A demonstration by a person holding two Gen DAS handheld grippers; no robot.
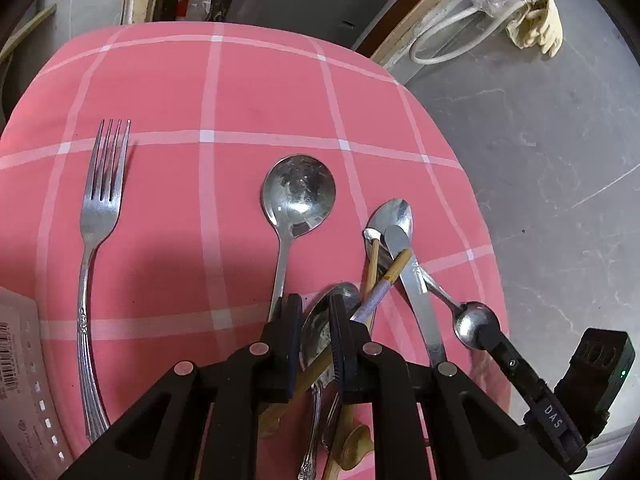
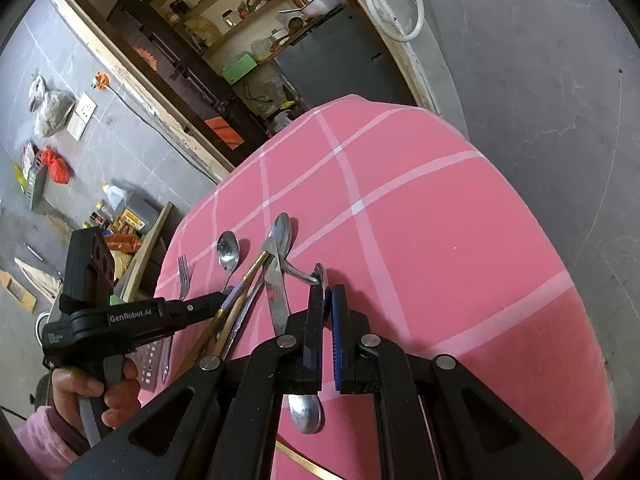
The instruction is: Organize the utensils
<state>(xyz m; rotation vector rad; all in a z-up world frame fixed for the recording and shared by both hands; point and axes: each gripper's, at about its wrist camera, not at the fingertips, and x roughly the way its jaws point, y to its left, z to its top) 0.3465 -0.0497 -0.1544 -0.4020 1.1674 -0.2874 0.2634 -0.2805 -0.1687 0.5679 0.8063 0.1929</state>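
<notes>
The bench [image 1: 248,92] wears a pink cloth with white check lines, and the utensils lie spread across it. A fork [image 1: 98,248] rests alone at the left, tines pointing away. Near the middle lies a round-bowled spoon [image 1: 298,192], bowl up. To its right a heap crosses over itself: an oval spoon [image 1: 394,212], a table knife [image 1: 416,284] and two chopsticks [image 1: 390,270].

The left gripper [image 1: 314,316] reaches into the near end of this heap. Its jaws stand narrow, closed on a chopstick that runs slantwise between the pads, with another spoon [image 1: 316,332] lying just under them.

The right gripper [image 2: 326,300] comes in from the right side. Its jaws are pinched almost together on the handle of a bent-handled spoon [image 2: 306,412], whose bowl lies on the cloth below the jaws in the right wrist view. A hand [image 2: 92,384] in a pink sleeve grips the left tool's handle
</notes>
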